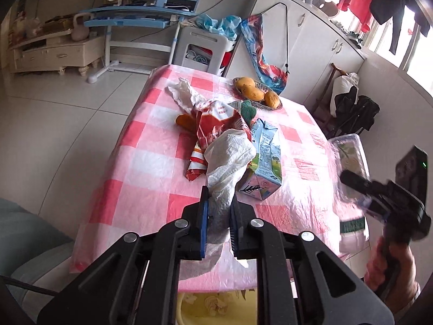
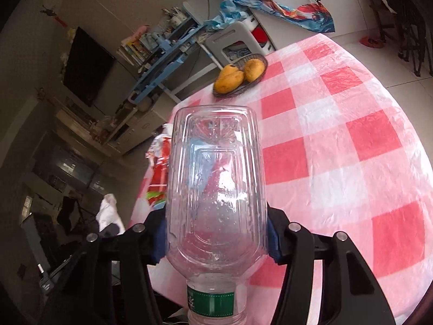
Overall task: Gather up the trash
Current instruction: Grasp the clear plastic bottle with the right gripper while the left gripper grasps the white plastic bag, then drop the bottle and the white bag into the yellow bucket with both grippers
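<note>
My left gripper (image 1: 219, 203) is shut on a crumpled white paper towel (image 1: 230, 157), held just above the checked table (image 1: 151, 162). Behind the towel lie a red snack wrapper (image 1: 216, 124), a light blue drink carton (image 1: 266, 157), an orange peel piece (image 1: 185, 122) and a white plastic bag (image 1: 184, 94). My right gripper (image 2: 216, 233) is shut on a clear empty plastic bottle (image 2: 216, 184), its blue pads (image 2: 159, 238) pressing the sides and its green label (image 2: 211, 303) nearest the camera. In the left wrist view the right gripper (image 1: 351, 184) and bottle (image 1: 349, 151) appear blurred at the table's right edge.
A basket of mangoes (image 1: 257, 89) (image 2: 240, 75) stands at the far side of the table. A yellow bin (image 1: 216, 306) with crumpled paper shows under the near edge. A hand (image 1: 389, 265) grips the right tool. A desk, stool and cabinets stand beyond.
</note>
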`<state>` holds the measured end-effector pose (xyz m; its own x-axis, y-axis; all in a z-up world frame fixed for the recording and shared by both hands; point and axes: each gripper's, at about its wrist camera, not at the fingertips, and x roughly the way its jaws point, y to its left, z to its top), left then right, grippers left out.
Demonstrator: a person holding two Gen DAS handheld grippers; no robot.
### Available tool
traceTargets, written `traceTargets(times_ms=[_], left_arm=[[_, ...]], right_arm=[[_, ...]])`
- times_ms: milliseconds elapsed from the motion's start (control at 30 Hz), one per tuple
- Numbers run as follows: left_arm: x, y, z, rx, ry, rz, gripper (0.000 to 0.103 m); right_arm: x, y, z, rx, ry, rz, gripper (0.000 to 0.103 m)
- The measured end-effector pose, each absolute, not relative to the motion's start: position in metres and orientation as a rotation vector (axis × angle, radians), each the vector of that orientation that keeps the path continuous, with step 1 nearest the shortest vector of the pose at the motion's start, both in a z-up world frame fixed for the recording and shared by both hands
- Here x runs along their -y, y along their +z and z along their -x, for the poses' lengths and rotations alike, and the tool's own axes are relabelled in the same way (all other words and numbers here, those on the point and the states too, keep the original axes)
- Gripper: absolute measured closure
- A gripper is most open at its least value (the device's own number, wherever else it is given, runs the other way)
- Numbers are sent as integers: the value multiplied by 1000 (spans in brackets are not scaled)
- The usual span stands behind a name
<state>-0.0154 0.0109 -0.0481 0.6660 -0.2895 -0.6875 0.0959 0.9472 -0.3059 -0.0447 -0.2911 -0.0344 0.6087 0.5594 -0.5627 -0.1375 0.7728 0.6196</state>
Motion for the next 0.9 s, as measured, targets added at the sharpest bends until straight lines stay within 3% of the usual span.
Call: traceTargets(times_ms=[167,400,667,900], left_arm=[[-27,-48,30,-809,-202,308,90],[-48,-43,52,-781,-178,371,90],[-46,-42,78,-776,-192,353,90],[-29,-48,98,-812,-231,284,90]], right_arm=[[247,-30,90,-807,571,-470,48],[168,-44,140,-865,699,-90,48],[148,-86,144,-972,635,164,47],[170,-71,154,-901,532,108,32]])
